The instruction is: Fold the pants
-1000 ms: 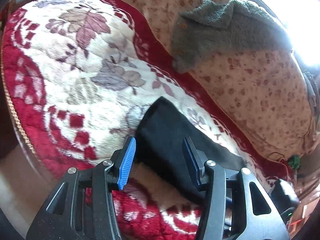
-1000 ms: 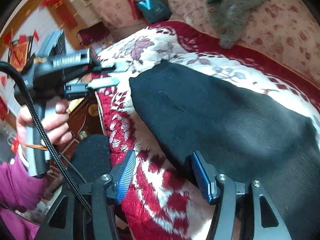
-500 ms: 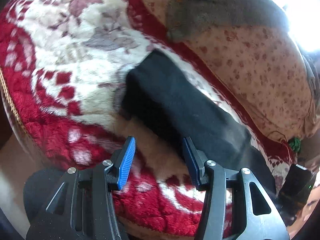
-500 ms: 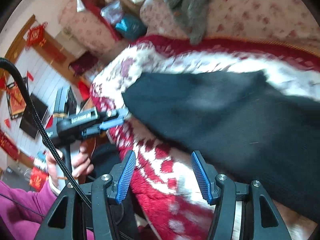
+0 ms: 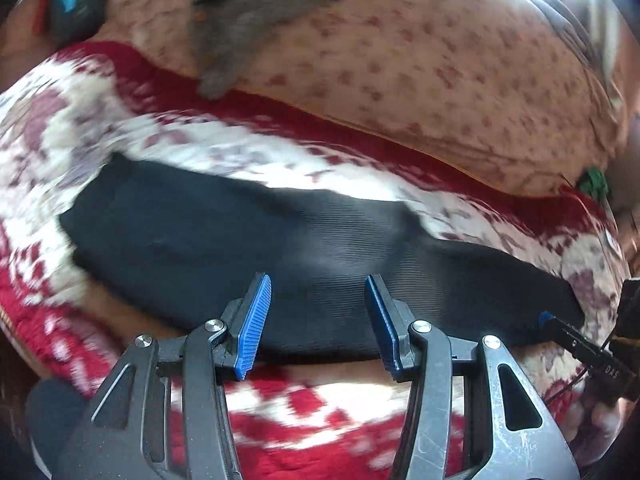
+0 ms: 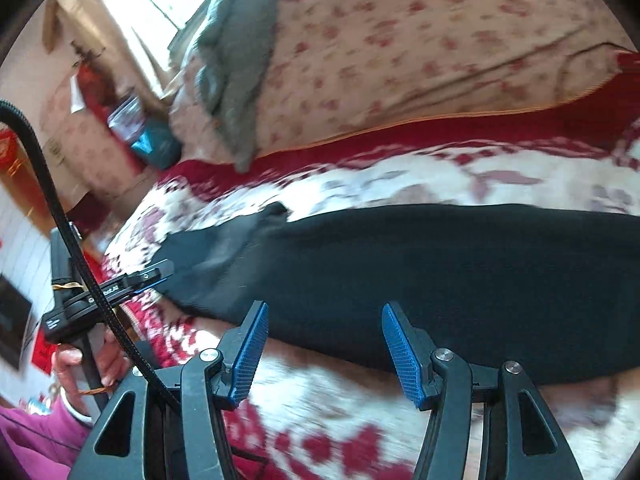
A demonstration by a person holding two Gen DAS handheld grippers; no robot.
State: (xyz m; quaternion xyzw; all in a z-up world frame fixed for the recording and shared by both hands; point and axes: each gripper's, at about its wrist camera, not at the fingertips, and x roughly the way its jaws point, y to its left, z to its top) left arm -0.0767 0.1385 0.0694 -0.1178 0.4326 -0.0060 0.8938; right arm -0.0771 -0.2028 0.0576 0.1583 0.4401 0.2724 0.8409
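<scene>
The black ribbed pants [image 5: 304, 248] lie in a long band across the red and white floral blanket [image 5: 280, 408]; they also show in the right wrist view [image 6: 440, 272]. My left gripper [image 5: 318, 316] is open and empty, hovering over the band's near edge around its middle. My right gripper [image 6: 324, 344] is open and empty above the near edge of the pants. The left gripper also shows at the pants' left end in the right wrist view [image 6: 156, 274]. The right gripper's tip shows at the band's right end in the left wrist view [image 5: 560, 328].
A grey garment [image 5: 256, 12] lies on the beige floral cushion [image 5: 440, 72] behind the blanket; it also shows in the right wrist view [image 6: 236, 60]. The blanket's front edge drops off near me. A teal bag [image 6: 156, 148] sits at the far left.
Both grippers have swung round and pulled back, so the pants now lie crosswise in both views. Both stay open and empty. The left gripper has moved from the pants' end to their middle.
</scene>
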